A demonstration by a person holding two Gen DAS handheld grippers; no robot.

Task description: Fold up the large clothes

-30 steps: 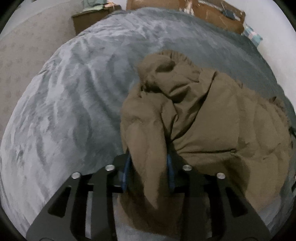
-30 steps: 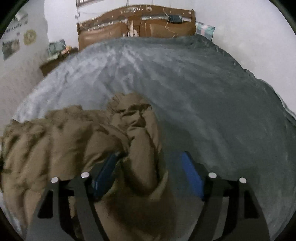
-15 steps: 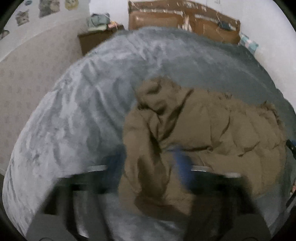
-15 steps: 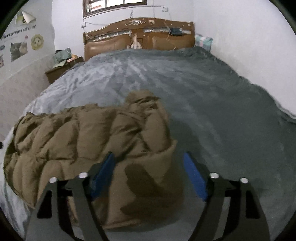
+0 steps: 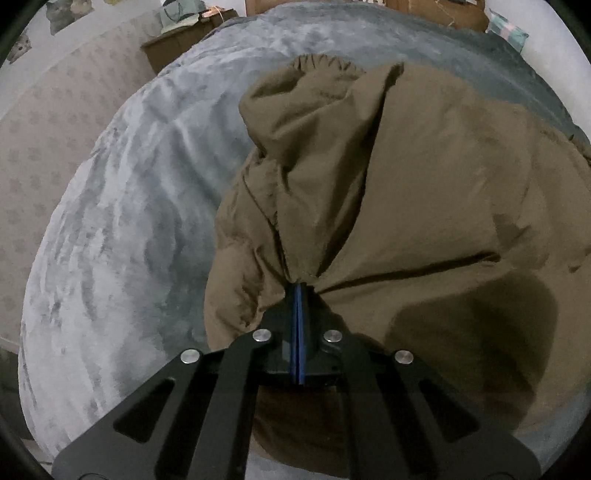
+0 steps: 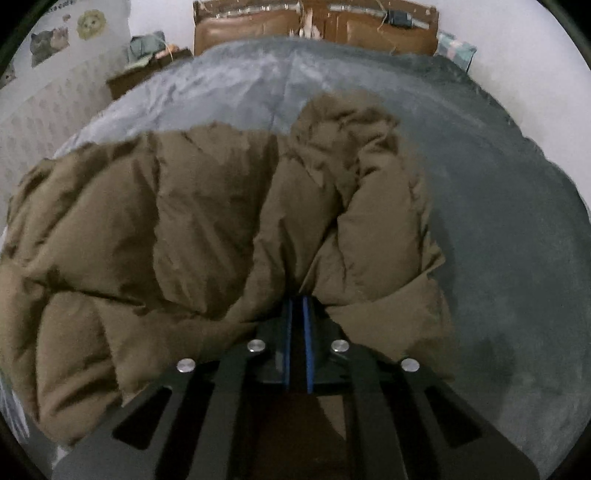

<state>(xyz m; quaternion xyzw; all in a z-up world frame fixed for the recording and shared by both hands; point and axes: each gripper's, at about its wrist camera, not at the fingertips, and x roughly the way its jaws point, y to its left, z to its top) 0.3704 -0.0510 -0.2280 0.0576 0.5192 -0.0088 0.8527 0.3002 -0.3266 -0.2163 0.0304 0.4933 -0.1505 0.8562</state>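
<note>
With the left gripper point(image 5: 298, 291) and right gripper point(image 6: 297, 301) each pinching the brown jacket point(image 6: 192, 229) near the bed's point(image 6: 498, 221) foot edge, a fold seems underway, likely needing both lifted together toward the headboard point(image 6: 314, 29).

A puffy, quilted olive-brown jacket point(image 5: 424, 192) lay bunched on the bed, its elastic cuff point(image 5: 317, 61) up at twelve o'clock, fabric gathered toward six

One jacket point(image 5: 424, 192), one bed point(image 5: 122, 221), one nightstand point(image 6: 129, 79)
</note>
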